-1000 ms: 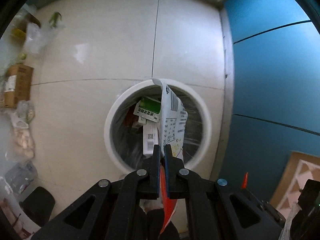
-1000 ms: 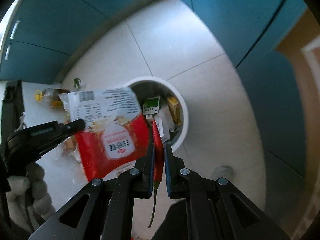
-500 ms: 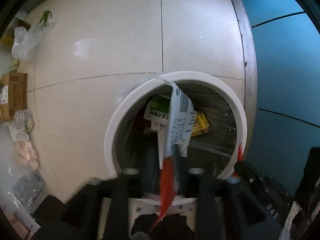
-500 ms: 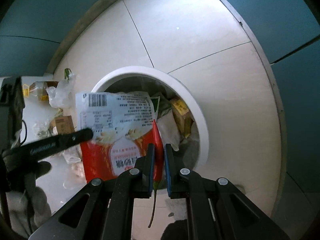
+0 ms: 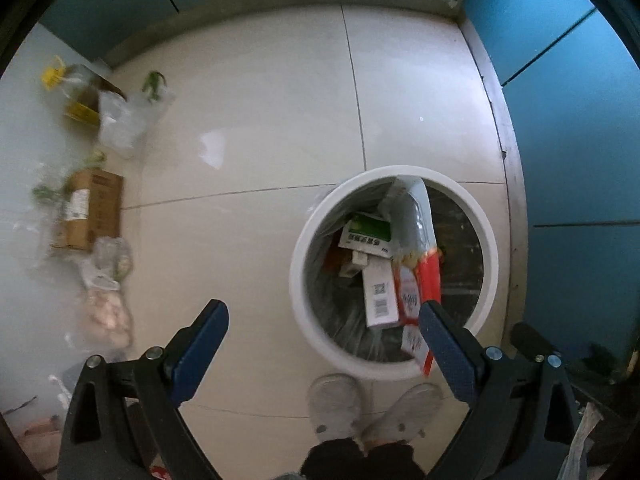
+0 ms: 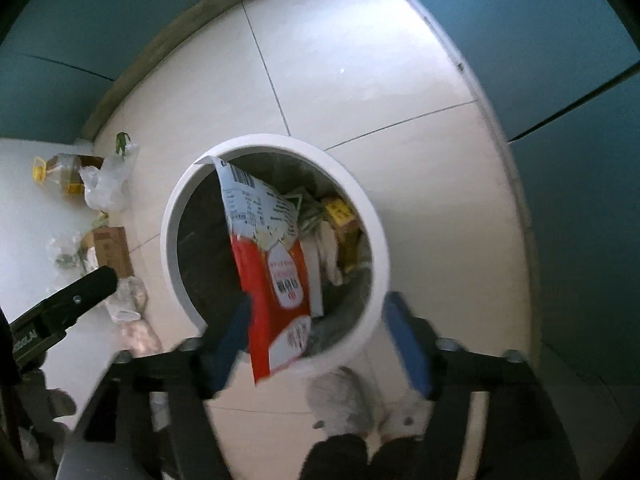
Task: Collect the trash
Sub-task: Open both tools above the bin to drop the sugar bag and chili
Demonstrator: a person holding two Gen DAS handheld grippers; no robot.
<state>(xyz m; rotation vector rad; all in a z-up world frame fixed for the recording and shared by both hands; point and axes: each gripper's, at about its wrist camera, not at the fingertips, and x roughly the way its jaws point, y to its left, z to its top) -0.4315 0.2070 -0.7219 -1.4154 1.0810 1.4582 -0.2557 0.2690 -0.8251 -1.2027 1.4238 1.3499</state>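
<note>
A red and white snack bag [image 6: 272, 264] hangs loose in the mouth of the round white trash bin [image 6: 372, 232], free of both grippers; it also shows in the left wrist view [image 5: 420, 264]. The bin [image 5: 298, 264] holds boxes and wrappers. My left gripper [image 5: 324, 340] is open and empty above the floor beside the bin. My right gripper [image 6: 320, 336] is open and empty just above the bin's near rim, its fingers blurred. The left gripper's finger [image 6: 80, 292] shows at the left of the right wrist view.
On the white surface at left lie a cardboard box [image 5: 92, 210], clear plastic bags [image 5: 120, 124], a bottle with a yellow cap [image 5: 68, 84] and a pinkish bag [image 5: 106, 312]. Blue cabinets [image 5: 580, 140] line the right. The person's shoes [image 5: 360, 408] stand by the bin.
Both grippers have opened and let go of the snack bag, which now drops into the bin. The left gripper has swung left, off the bin.
</note>
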